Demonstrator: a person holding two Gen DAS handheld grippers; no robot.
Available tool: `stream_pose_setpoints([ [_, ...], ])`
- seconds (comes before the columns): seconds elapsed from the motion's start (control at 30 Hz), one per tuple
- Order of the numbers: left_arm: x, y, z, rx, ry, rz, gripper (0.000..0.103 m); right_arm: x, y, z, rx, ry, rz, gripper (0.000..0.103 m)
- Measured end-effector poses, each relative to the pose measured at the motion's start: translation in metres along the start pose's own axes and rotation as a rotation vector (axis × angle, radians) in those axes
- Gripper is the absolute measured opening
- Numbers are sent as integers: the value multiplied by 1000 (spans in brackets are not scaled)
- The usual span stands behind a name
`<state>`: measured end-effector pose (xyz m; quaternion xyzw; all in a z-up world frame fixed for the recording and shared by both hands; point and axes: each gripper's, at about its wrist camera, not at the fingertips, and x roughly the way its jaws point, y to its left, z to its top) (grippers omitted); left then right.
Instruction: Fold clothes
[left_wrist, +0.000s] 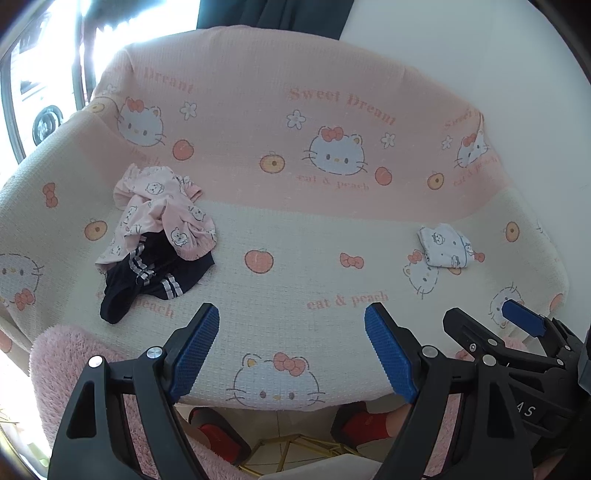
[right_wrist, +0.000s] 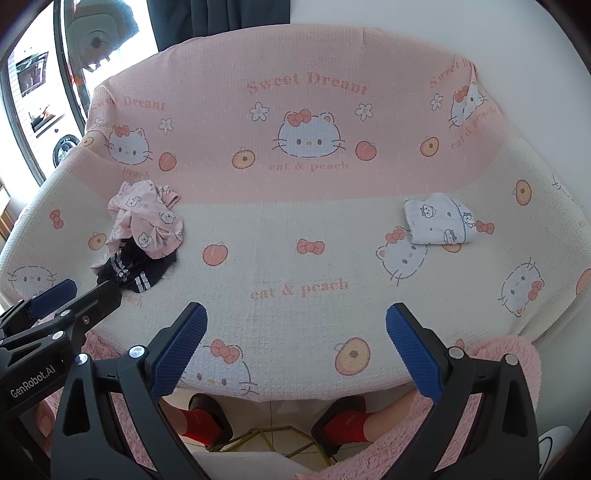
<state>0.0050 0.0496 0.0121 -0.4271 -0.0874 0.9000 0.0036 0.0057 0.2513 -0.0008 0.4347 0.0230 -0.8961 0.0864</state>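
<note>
A crumpled pink printed garment (left_wrist: 162, 210) (right_wrist: 146, 219) lies on the left of the sofa seat, partly over a dark navy garment with white stripes (left_wrist: 155, 275) (right_wrist: 136, 271). A folded white printed garment (left_wrist: 445, 245) (right_wrist: 437, 221) rests on the right of the seat. My left gripper (left_wrist: 291, 350) hangs open over the seat's front edge, nothing between its blue pads (left_wrist: 194, 354). My right gripper (right_wrist: 295, 350) is open too, empty, beside the left one. In the left wrist view the right gripper (left_wrist: 491, 325) shows at the lower right; in the right wrist view the left gripper (right_wrist: 62, 291) shows at the left.
The sofa wears a pink and cream cat-print blanket (left_wrist: 303, 229) (right_wrist: 295, 206). A fluffy pink cover (left_wrist: 55, 369) (right_wrist: 509, 354) edges the seat front. Below, a person's feet in red socks and dark slippers (left_wrist: 218, 432) (right_wrist: 343, 421) stand on the tiled floor. A window (left_wrist: 40, 92) is at the left.
</note>
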Motion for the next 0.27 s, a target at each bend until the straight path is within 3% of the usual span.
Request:
stream_pose_setpoints([
  [0.27, 1, -1, 1, -1, 3, 2, 83, 2, -1, 0, -2, 3, 1, 99],
])
